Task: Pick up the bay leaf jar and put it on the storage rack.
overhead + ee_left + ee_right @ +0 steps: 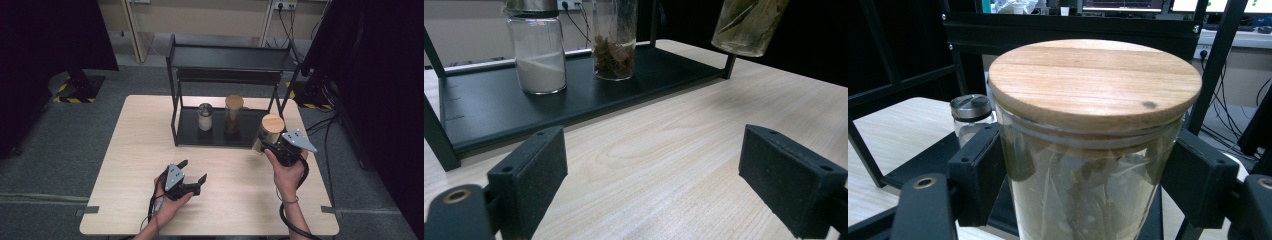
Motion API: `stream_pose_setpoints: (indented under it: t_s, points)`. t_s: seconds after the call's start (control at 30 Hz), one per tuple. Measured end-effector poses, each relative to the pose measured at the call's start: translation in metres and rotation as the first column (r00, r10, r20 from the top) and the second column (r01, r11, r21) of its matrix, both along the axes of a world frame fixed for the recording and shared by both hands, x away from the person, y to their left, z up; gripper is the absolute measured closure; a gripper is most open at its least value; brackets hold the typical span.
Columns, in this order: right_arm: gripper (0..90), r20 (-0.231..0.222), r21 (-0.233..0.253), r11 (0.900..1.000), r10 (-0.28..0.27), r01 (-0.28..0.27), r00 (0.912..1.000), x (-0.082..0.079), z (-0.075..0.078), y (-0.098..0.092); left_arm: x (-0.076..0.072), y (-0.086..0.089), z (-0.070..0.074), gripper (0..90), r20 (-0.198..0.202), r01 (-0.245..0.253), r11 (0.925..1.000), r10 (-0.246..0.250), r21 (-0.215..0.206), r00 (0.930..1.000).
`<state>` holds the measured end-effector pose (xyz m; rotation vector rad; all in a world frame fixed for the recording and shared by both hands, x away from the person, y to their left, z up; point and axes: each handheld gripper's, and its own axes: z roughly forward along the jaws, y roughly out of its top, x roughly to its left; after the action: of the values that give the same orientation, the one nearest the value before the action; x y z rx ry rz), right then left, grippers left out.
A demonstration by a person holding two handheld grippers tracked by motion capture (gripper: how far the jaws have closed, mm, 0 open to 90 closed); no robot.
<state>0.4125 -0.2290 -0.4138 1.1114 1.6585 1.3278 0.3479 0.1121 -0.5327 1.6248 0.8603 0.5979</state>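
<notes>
Two grippers are mine: my right gripper clamps a wood-lidded glass jar of dried leaves, lifted and tilted at the black rack's near right corner; my left gripper hovers low, jaws spread wide, holding nothing.

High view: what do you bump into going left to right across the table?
Left gripper → metal-lidded jar → tall wooden-lidded jar → held wooden-lidded jar → right gripper.

Held jar's base beyond frame edge
</notes>
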Motion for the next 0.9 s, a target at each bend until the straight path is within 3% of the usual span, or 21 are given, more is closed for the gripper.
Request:
stream_pose_setpoints:
  t_s: [0.9]
  points:
    - [25.0,-0.017,-0.011,1.0,-0.017,0.017,0.9997,0.025,0.005,0.006,0.0,0.0,0.0,11.8,0.001,0.003,1.0,-0.003,0.003,1.0]
